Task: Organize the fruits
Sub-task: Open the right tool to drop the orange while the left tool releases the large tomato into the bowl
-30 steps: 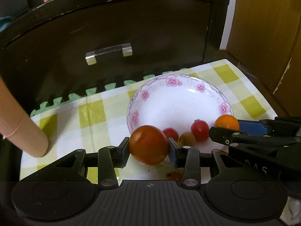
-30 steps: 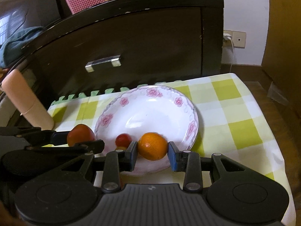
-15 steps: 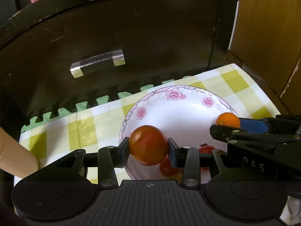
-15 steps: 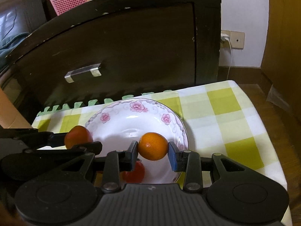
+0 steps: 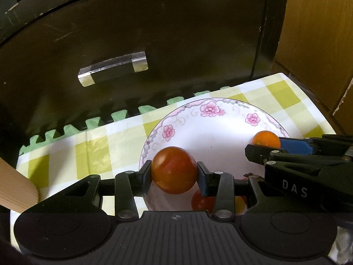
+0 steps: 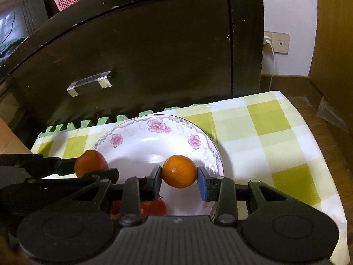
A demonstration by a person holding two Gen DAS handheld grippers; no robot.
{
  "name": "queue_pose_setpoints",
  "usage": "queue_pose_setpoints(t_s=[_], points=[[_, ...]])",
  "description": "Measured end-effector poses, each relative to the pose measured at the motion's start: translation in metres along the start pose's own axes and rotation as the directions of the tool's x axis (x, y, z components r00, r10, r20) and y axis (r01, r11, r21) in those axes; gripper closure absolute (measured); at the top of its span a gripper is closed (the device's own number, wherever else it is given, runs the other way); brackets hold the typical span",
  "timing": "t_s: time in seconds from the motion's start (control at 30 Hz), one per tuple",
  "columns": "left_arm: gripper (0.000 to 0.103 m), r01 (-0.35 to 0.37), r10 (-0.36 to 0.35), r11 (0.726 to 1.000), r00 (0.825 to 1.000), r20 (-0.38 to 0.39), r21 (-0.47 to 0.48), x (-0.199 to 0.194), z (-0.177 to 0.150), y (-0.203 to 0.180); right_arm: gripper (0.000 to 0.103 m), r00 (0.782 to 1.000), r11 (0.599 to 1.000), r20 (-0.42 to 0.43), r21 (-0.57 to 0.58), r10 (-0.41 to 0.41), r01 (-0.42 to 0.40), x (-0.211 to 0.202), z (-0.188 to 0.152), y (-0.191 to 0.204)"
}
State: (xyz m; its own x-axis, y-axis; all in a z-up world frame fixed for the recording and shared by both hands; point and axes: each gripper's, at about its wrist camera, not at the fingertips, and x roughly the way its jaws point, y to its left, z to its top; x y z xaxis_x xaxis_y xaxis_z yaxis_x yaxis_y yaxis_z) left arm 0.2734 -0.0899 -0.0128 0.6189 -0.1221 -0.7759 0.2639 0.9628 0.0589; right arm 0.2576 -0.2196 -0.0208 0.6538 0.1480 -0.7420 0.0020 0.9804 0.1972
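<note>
1. The left tool (image 5: 174, 173) is clenched on a big reddish tomato (image 5: 174, 170), pinched on both sides by the pads and held above the near-left part of the plate (image 5: 211, 108).
2. The right tool (image 6: 179, 177) is clamped on a small orange (image 6: 179, 171), also held over the plate, more toward its right half.
3. Both tools are seen side by side: in the left wrist view the orange pokes out at the right behind the other tool's black frame, and in the right wrist view the tomato shows up at the left.
4. The plate is white with pink flowers round the rim, and it sits on a surface covered by a yellow-green checked cloth (image 6: 264, 119).
5. A couple of small red fruits (image 6: 153, 207) are left lying in the plate's near part, mostly hidden under the tool bodies, so an exact count can't be given.
6. A green foam mat edge (image 5: 92, 123) with jigsaw teeth is seen sticking out from under the cloth at the back.
7. A dark cabinet (image 5: 154, 44) with a clear handle (image 5: 112, 68) is right behind the surface.
</note>
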Motion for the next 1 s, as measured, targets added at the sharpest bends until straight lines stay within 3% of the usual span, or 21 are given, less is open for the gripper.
queue_pose_setpoints(t_s=[0.67, 1.0], points=[[0.052, -0.001, 0.001, 1.000, 1.000, -0.009, -0.010, -0.002, 0.001, 0.001, 0.067, 1.000, 1.000, 0.007, 0.007, -0.016, 0.016, 0.001, 0.000, -0.001], [0.044, -0.018, 0.018, 1.000, 1.000, 0.011, -0.002, -0.014, 0.002, 0.004, 0.065, 1.000, 1.000, 0.024, 0.017, -0.015, 0.015, -0.007, 0.002, 0.000]])
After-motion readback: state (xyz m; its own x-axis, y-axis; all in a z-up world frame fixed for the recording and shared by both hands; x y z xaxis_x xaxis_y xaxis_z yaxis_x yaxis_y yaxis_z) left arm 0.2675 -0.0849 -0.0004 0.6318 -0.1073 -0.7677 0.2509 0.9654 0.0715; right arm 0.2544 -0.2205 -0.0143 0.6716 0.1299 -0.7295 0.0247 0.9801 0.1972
